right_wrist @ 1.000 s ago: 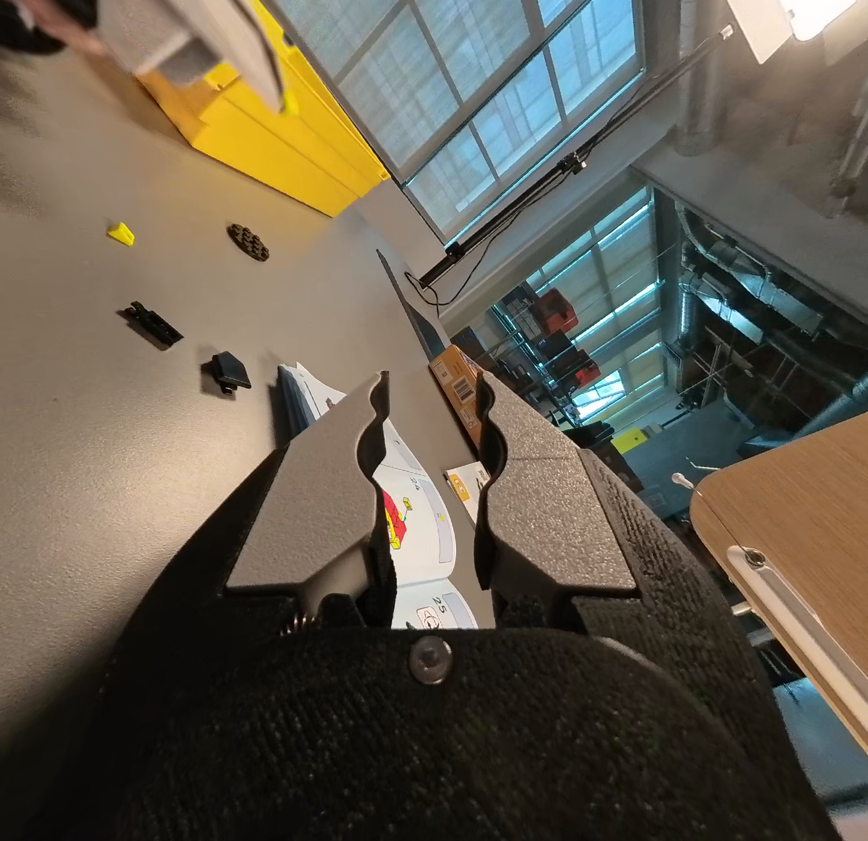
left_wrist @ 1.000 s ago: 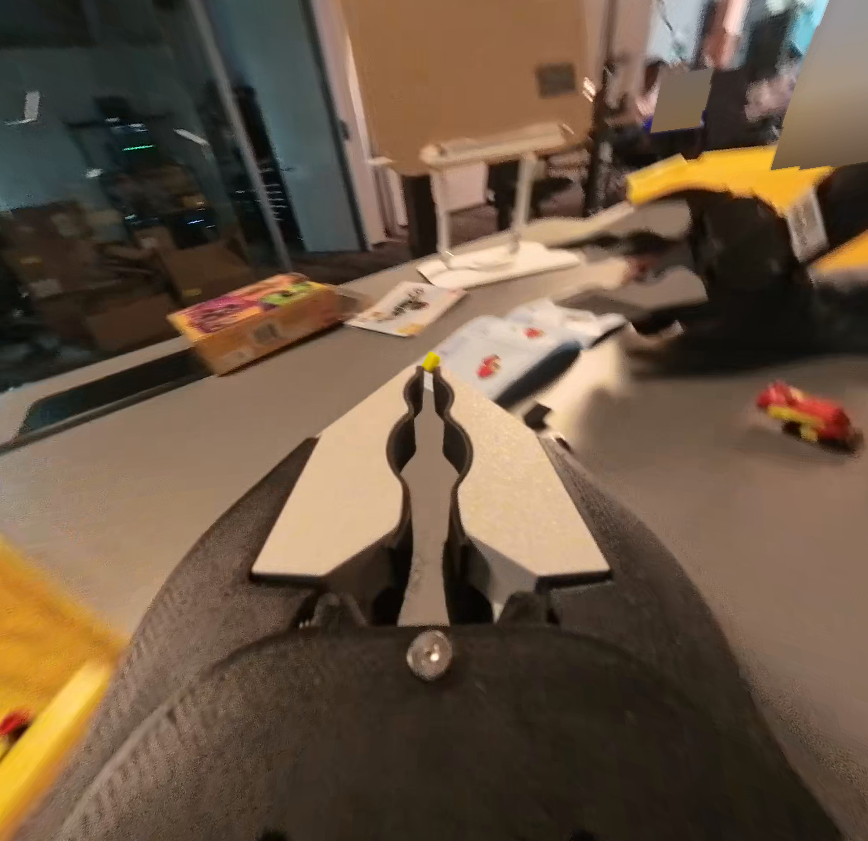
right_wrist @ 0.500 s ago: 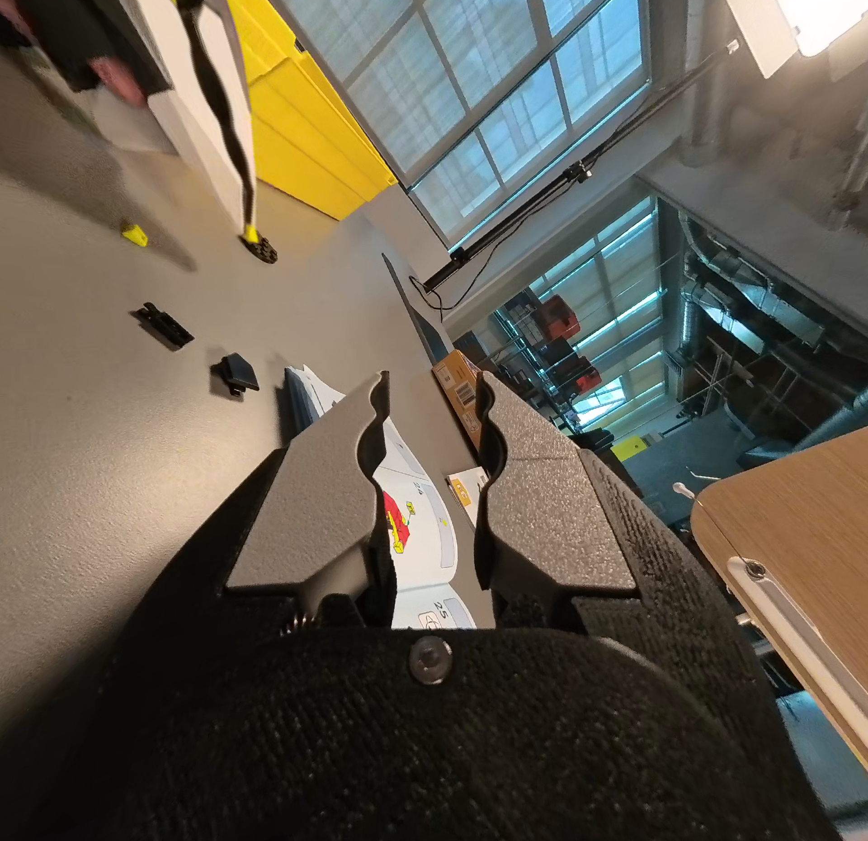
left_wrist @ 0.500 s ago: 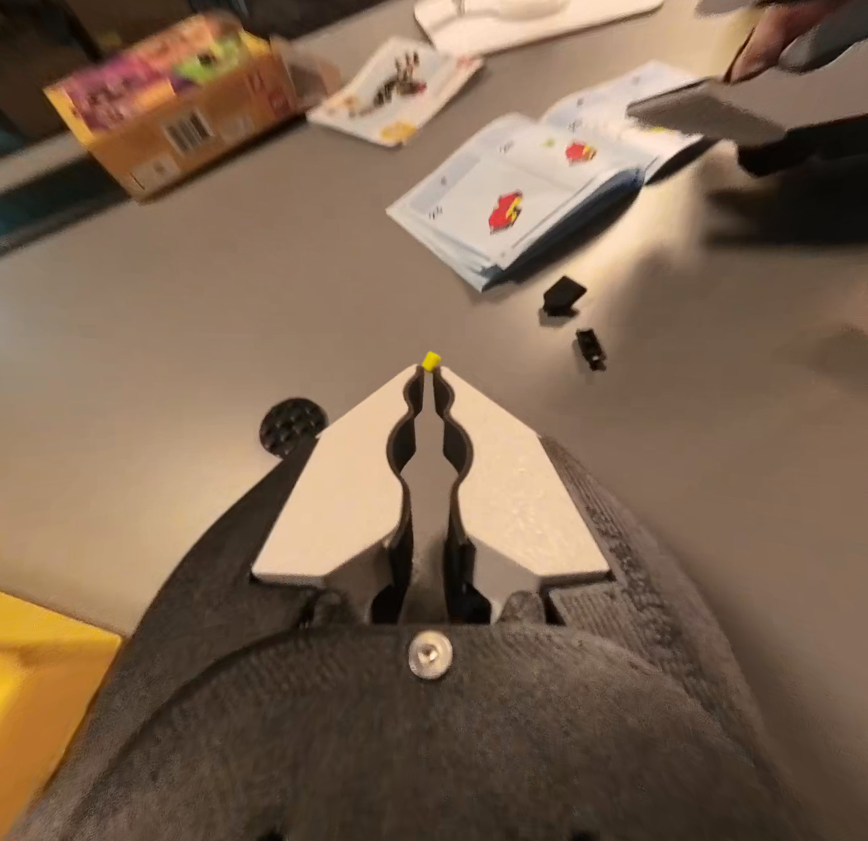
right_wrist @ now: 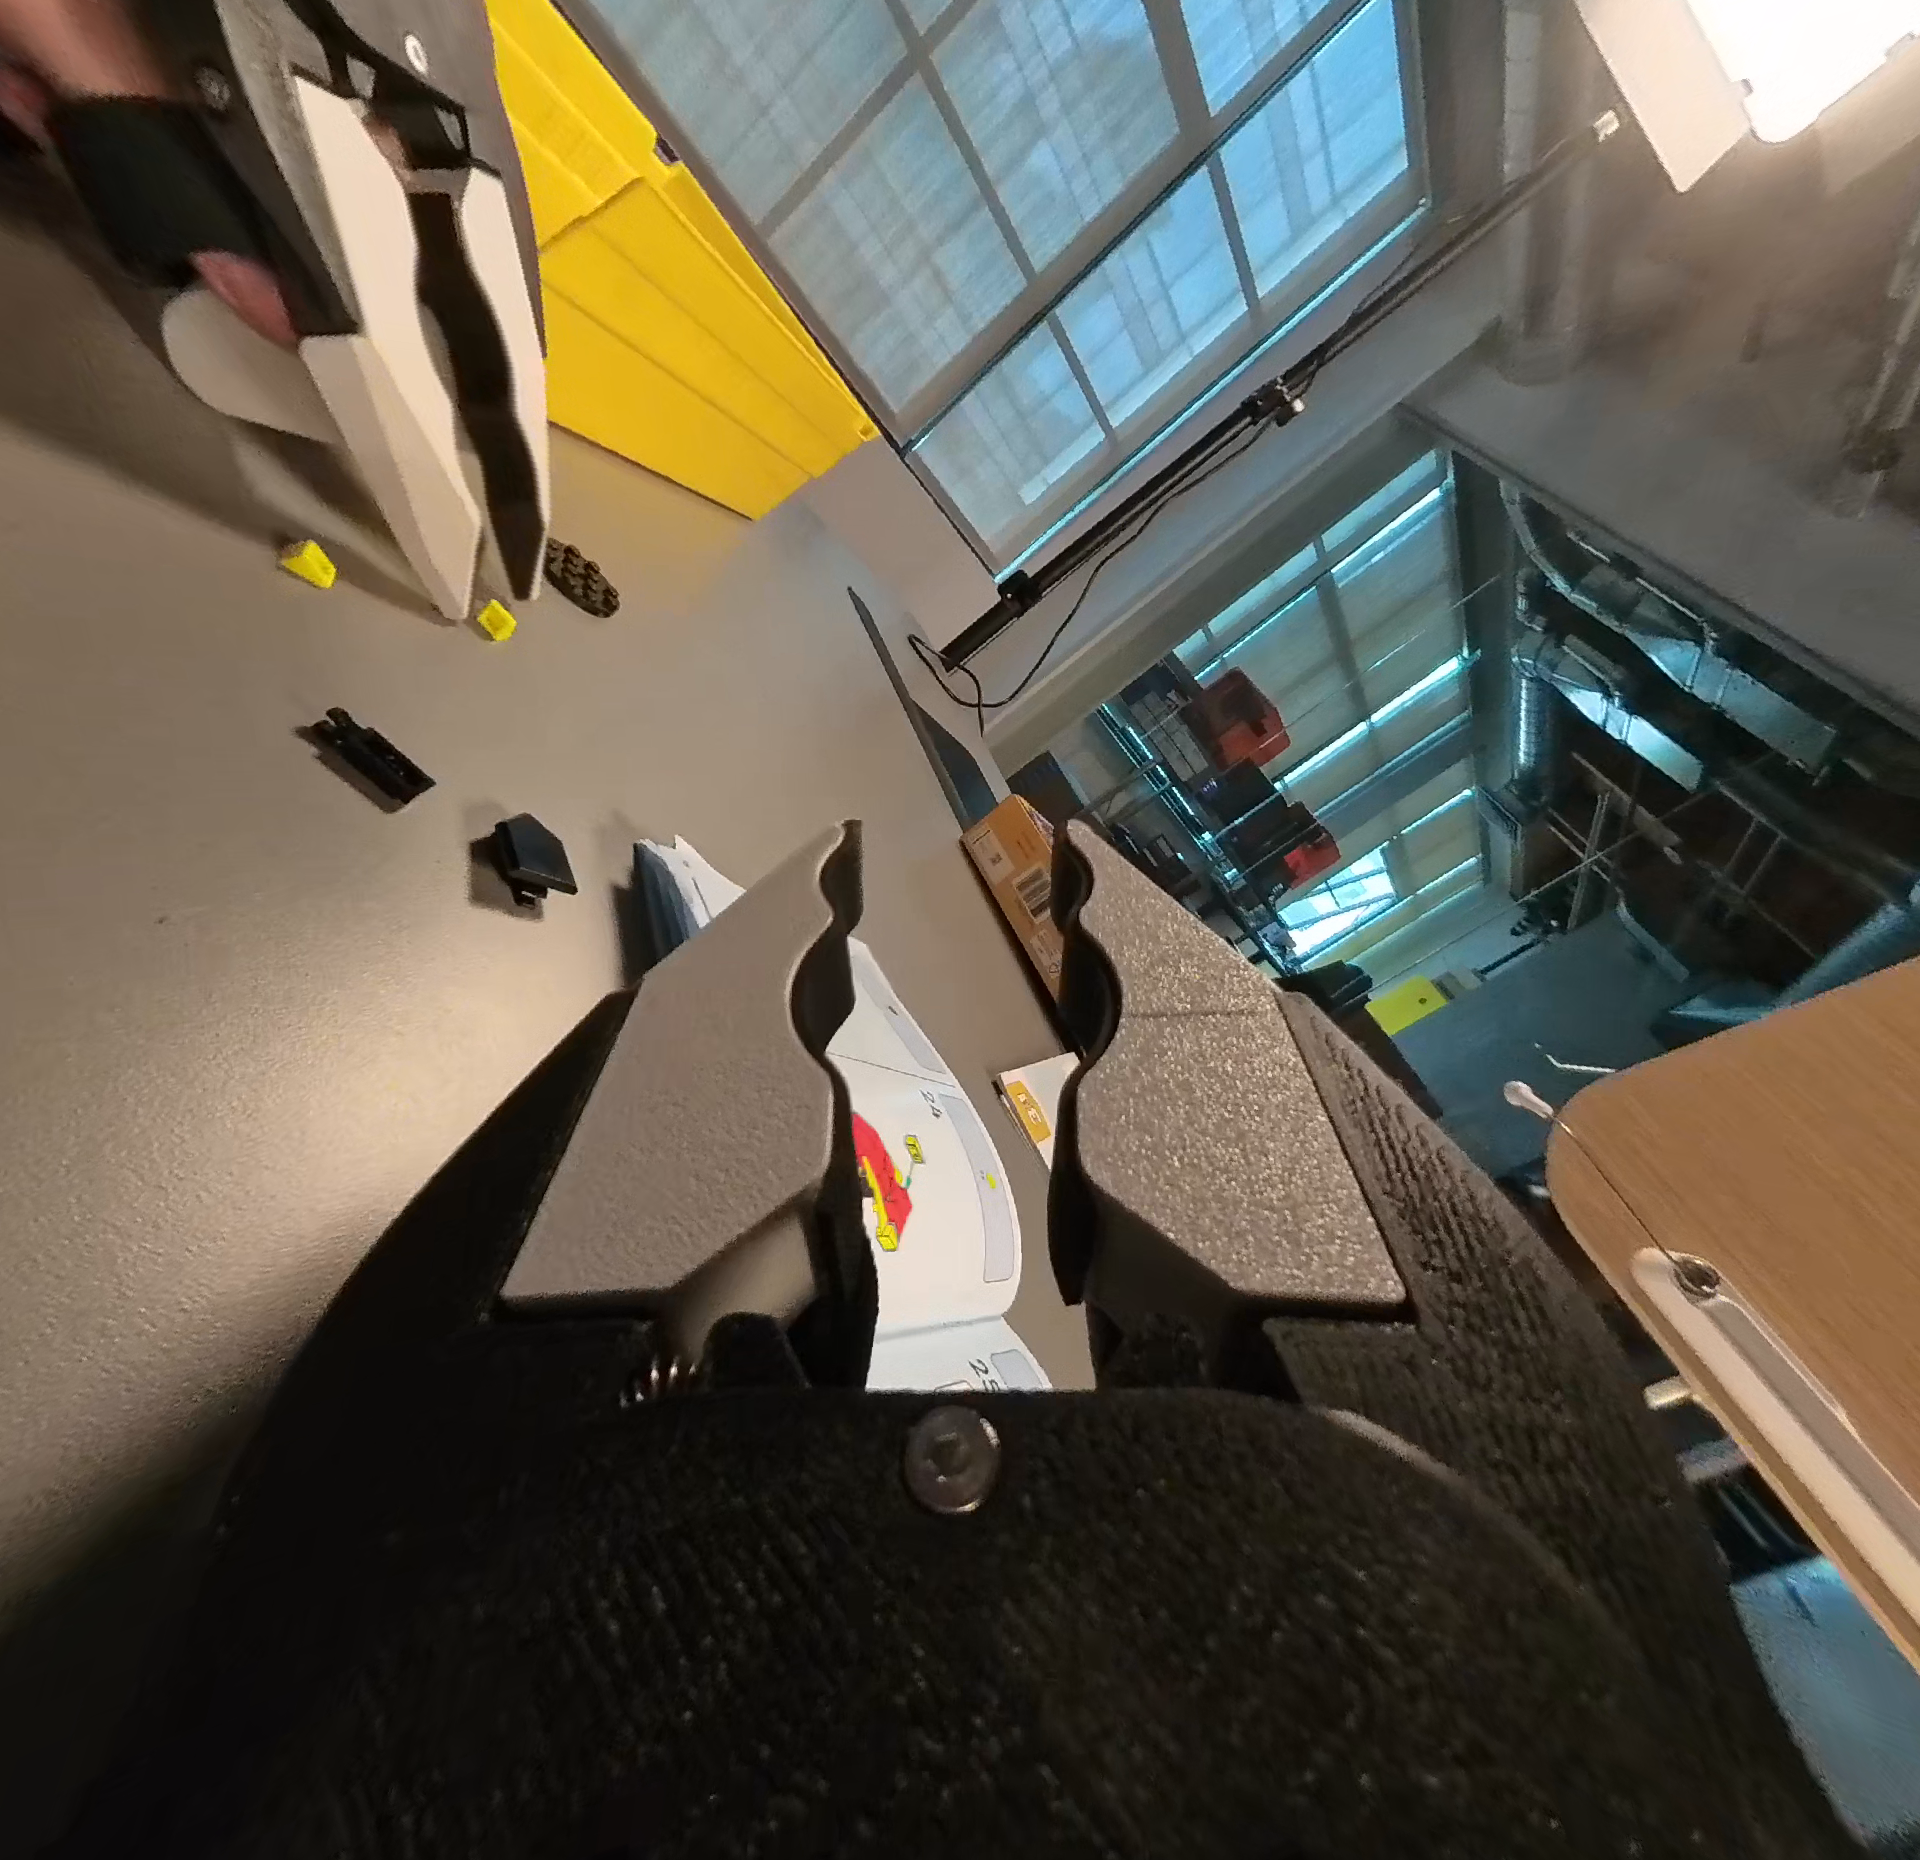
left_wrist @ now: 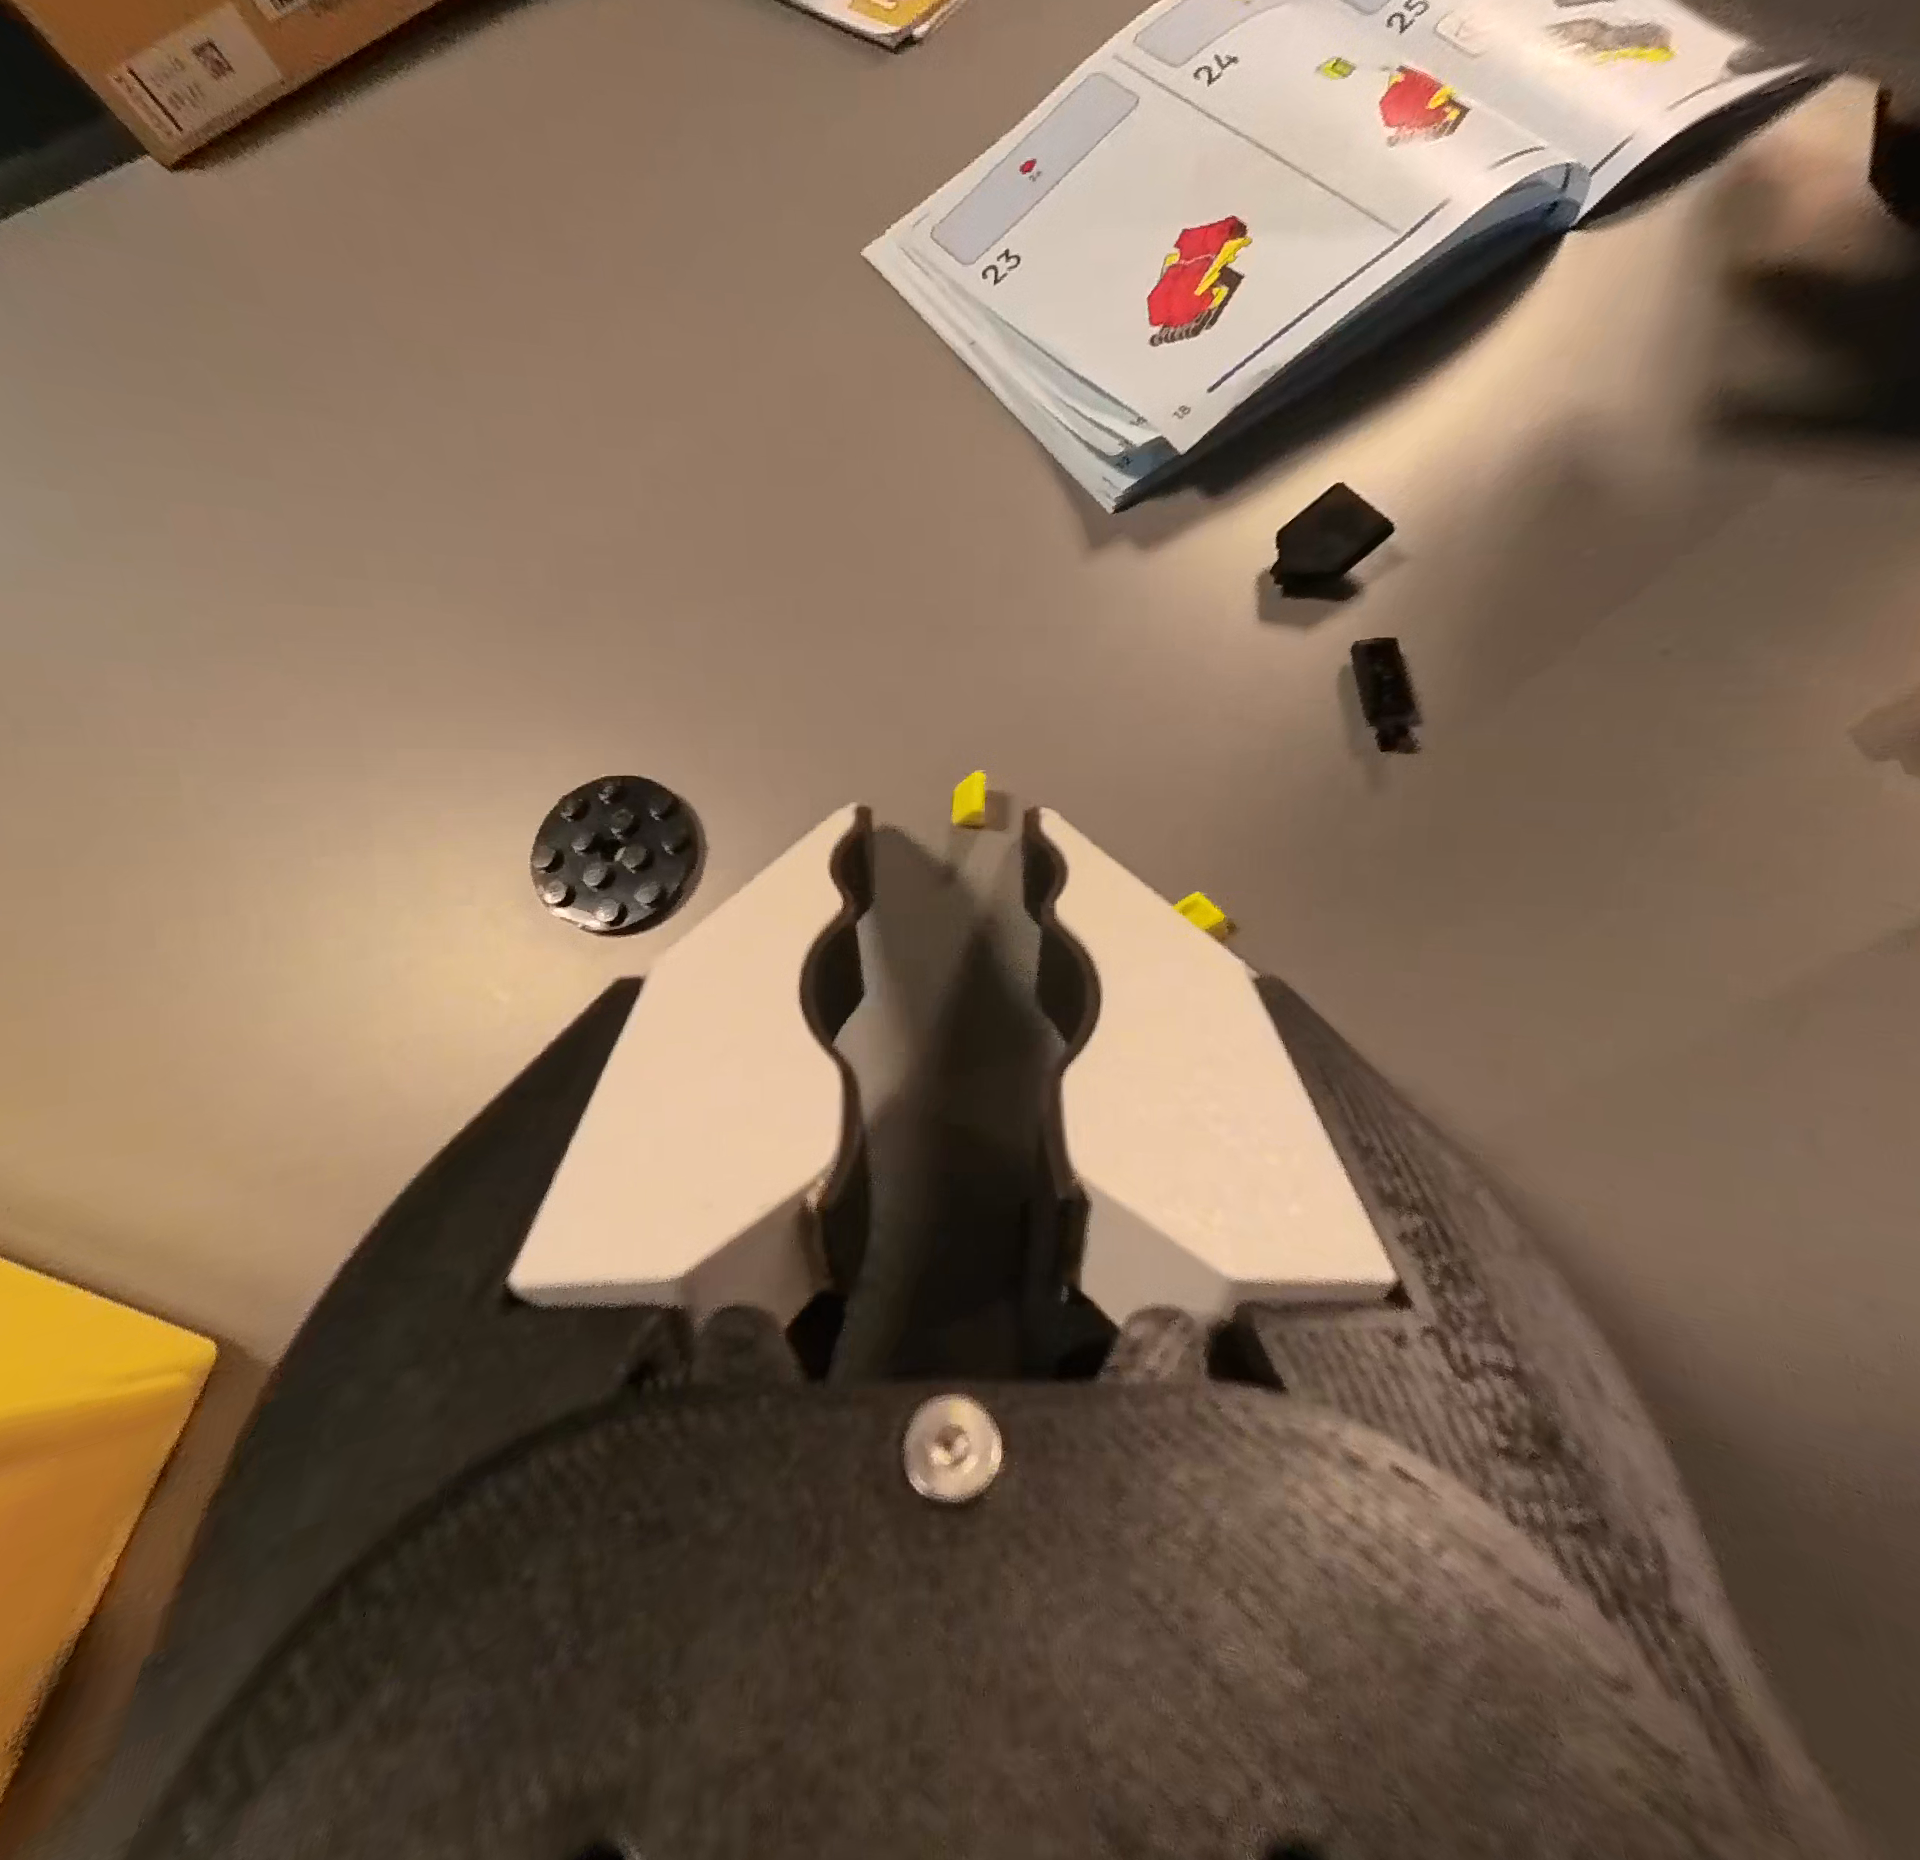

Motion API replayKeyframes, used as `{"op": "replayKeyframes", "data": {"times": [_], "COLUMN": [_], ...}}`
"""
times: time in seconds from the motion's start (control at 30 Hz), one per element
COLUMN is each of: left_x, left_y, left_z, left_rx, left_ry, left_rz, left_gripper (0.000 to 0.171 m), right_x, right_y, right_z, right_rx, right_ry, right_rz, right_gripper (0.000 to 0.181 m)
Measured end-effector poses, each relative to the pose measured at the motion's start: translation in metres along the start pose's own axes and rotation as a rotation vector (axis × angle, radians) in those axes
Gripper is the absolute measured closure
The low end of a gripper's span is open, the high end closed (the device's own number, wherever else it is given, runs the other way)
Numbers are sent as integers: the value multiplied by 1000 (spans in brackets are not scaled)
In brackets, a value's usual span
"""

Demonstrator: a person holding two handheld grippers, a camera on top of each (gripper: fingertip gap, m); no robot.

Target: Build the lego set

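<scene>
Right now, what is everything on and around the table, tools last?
small lego piece: 2, yellow, one at left tool's tips, other beside its right finger
round studded plate: 1, black, left of tool
black pieces: 2, near booklet; second
instruction booklet: 1, open
cardboard box: 1, far left
yellow bin: 1, table edge
left tool: open, white fingers
right tool: open, dark fingers, raised
</scene>
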State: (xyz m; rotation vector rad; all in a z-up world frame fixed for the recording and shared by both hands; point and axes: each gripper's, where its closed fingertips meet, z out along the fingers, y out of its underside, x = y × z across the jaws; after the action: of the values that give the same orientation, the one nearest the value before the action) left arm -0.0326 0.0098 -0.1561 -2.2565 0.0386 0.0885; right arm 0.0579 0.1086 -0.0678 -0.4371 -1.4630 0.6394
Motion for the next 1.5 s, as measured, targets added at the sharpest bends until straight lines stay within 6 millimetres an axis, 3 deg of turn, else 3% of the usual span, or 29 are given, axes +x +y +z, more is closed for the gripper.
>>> {"op": "replayKeyframes", "data": {"times": [0.1, 0.2, 0.27, 0.33, 0.4, 0.5, 0.87, 1.5], "left_x": [-3, -7, -8, -8, -9, -14, -8, 2], "left_y": [-13, -55, -67, -63, -52, -41, -11, -9], "left_z": [-9, -60, -81, -75, -57, -38, 2, 4], "left_rx": [101, 532, 657, 622, 516, 376, 48, 35], "left_ry": [-45, -190, -234, -207, -166, -162, -93, 10], "left_rz": [31, 139, 154, 124, 90, 51, 72, 58], "left_gripper": [147, 153, 153, 153, 153, 149, 155, 158], "right_x": [4, 10, 17, 29, 54, 65, 49, 35], "right_y": [-2, -6, -7, -6, -2, 2, -8, -20], "right_z": [-2, -5, -7, -11, -21, -26, -22, -32], "right_rx": [9, 30, 37, 35, 4, 11, 56, 126], "right_ry": [23, 64, 99, 162, 307, 348, 259, 155], "right_rz": [9, 14, 18, 32, 55, 130, 91, 142], "right_gripper": [147, 147, 147, 148, 147, 144, 145, 148]}}
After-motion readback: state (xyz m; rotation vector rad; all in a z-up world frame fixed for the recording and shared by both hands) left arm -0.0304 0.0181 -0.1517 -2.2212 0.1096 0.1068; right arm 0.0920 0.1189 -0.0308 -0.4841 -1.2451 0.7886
